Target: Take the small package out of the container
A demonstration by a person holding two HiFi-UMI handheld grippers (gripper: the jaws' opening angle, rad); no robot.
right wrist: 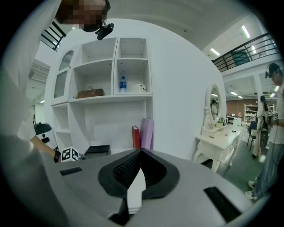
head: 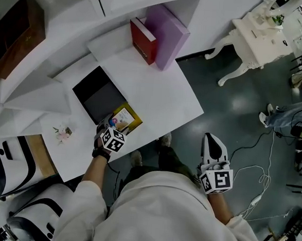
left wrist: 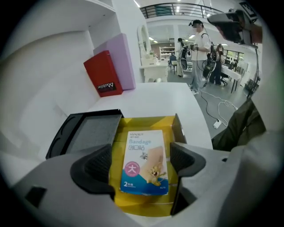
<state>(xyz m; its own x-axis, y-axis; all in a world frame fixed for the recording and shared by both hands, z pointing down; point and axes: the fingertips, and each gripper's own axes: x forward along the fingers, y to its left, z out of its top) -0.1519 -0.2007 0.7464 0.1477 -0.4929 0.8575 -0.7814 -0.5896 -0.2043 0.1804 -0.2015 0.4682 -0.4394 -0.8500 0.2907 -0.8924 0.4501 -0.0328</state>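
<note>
Jaws of the right gripper are clenched together on nothing, off the white table. Over the table's near edge, the left gripper is released, its jaws apart on either side of the small package, which lies flat inside the yellow container. A black tray sits just beside the container, and a red book and purple box stand farther back.

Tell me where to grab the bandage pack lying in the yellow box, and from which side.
Take the bandage pack by its two long edges, coming straight down from above. It lies flat, face up, in the open yellow box, whose walls block a sideways approach. The left claw hangs open over it, one jaw beside each long edge.
</note>
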